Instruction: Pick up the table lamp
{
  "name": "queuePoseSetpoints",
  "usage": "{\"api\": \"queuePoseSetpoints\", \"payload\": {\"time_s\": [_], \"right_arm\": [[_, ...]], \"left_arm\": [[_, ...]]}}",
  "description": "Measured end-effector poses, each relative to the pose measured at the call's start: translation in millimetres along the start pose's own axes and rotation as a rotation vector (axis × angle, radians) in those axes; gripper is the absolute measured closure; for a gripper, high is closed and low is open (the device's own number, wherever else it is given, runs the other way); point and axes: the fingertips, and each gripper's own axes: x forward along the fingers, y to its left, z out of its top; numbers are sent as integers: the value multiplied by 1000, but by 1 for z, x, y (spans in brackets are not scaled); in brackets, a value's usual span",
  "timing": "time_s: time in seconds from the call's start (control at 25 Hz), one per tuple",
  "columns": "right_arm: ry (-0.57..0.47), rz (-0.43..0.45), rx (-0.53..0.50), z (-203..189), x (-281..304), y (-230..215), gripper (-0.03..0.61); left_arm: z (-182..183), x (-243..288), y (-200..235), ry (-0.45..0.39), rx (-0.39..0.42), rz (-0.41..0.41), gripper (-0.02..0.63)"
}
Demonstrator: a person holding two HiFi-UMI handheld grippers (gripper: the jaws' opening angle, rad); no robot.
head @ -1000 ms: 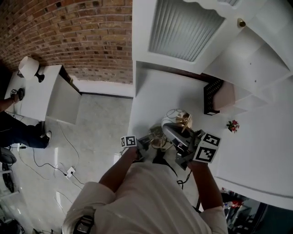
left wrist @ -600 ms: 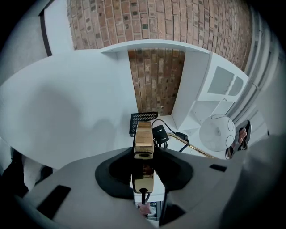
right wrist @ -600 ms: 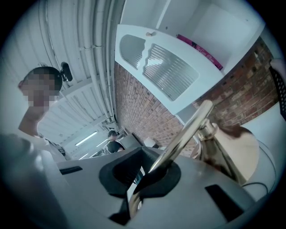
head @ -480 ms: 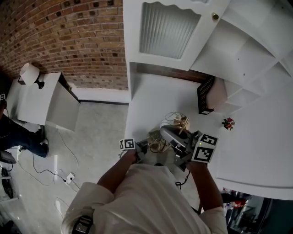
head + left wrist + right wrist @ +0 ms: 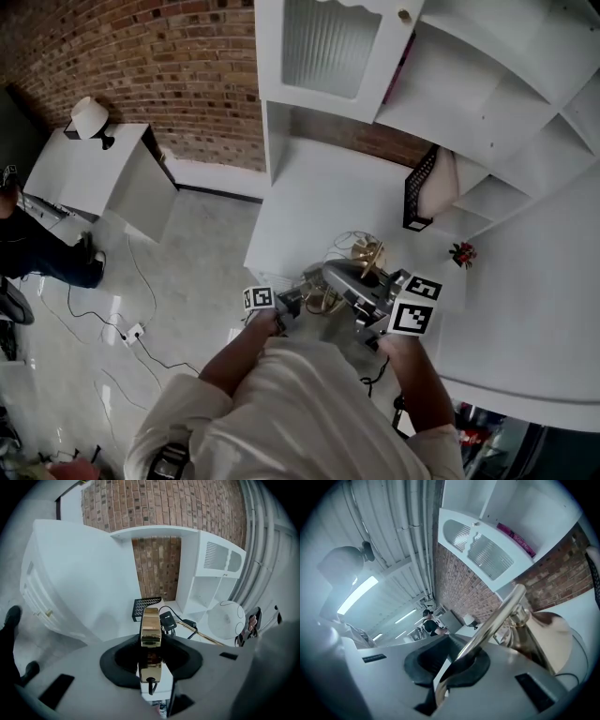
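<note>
The table lamp [image 5: 367, 255] is gold-coloured, with a thin wire frame and a black cord, and both grippers hold it over the near edge of the white desk [image 5: 319, 197]. My left gripper [image 5: 300, 302] is shut on the lamp's flat gold block [image 5: 151, 630]. In that gripper's view a white globe shade [image 5: 226, 619] lies at the right. My right gripper [image 5: 361, 295] is shut on the slim gold rod [image 5: 492, 620]. The gold cone [image 5: 548, 637] sits just past its jaws.
A black wire basket [image 5: 419, 187] stands at the desk's back right, with a small flower ornament [image 5: 461, 253] nearer. Open white shelves and a glass-panelled cabinet door [image 5: 323, 37] rise above. Left, a white side table [image 5: 94, 178] carries another lamp; cables [image 5: 131, 333] cross the floor.
Both grippers have carried the lamp together a little away from the black basket, towards the desk's near edge. The head view has swung, showing more floor at the left.
</note>
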Motion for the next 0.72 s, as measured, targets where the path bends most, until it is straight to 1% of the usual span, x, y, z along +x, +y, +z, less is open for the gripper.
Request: {"api": "queuePoseSetpoints", "payload": {"time_s": [0.16,0.28,0.36,0.44,0.56,0.72], "right_arm": [[25,44,8,-21,-36,30,575],[40,81,5,-50,-62,69,575],[56,101,4,-66,-70,89,575],[73,118,4,-76,-74,100,575],[83,127,1,-85,-73,114,575],[78,132,6,-88,-74,118,575]], "left_arm": [[-51,-8,-7,-33,11,-7,477],[-99,-28,-12,-61,1,-3,477],[-122,-41,-14,-77,-2,2,477],[-133,-49,-14,-94,0,11,477],[-141,-63,-17,-133,9,18,477],[-144,-73,-17,-175,7,18,477]]}}
